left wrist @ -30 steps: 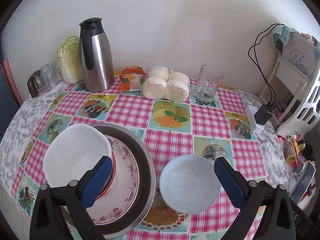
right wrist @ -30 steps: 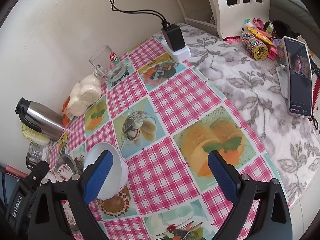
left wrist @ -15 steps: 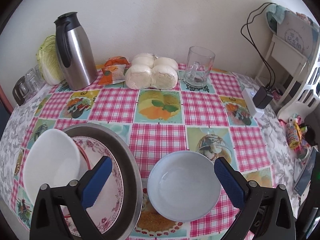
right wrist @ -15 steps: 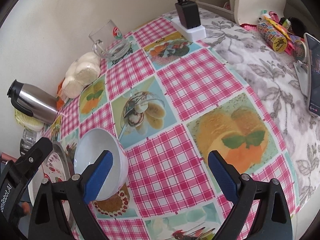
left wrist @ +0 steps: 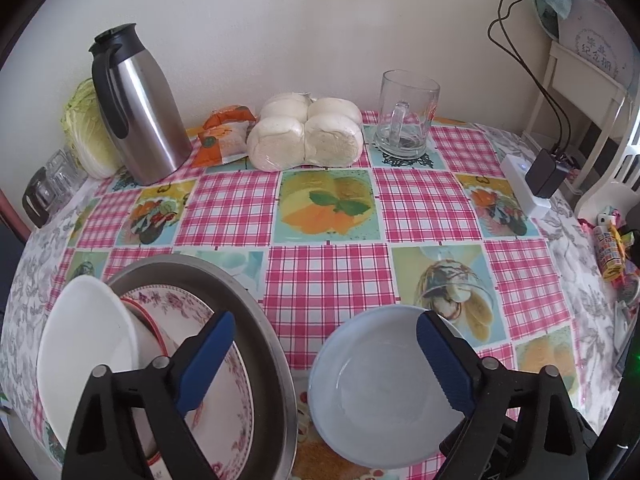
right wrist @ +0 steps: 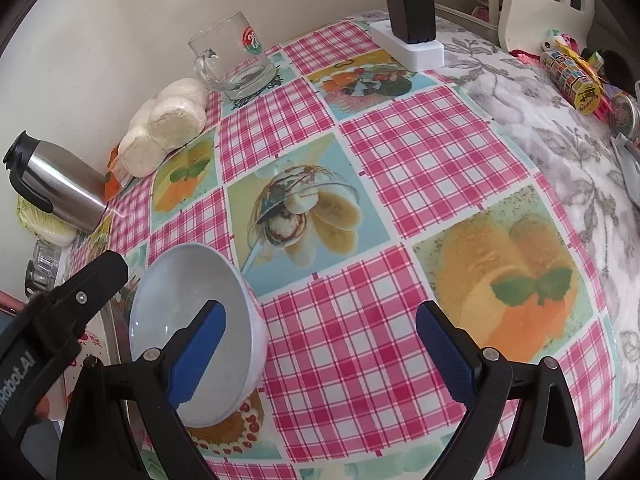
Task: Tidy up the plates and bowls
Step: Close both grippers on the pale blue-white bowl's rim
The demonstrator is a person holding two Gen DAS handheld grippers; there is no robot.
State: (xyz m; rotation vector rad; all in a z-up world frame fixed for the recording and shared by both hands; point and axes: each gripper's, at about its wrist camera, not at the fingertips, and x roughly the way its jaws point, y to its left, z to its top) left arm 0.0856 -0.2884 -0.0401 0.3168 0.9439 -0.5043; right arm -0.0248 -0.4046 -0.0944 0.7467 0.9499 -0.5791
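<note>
The pale blue bowl [left wrist: 380, 392] sits on the bench [left wrist: 320, 276] just beside the metal basin [left wrist: 264, 344] — which holds a floral plate [left wrist: 228, 412] and a tilted white bowl [left wrist: 84, 352]. The left hand-held gripper [left wrist: 320, 360] has just been closing a little, jaws apart, one finger over each dish. The right hand-held gripper [right wrist: 320, 354] is spread wide — nothing clamped.

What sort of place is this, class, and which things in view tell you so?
Probably a home dining table: a patterned oilcloth, a steel flask and wrapped buns by the wall, bowls and plates in front.
</note>
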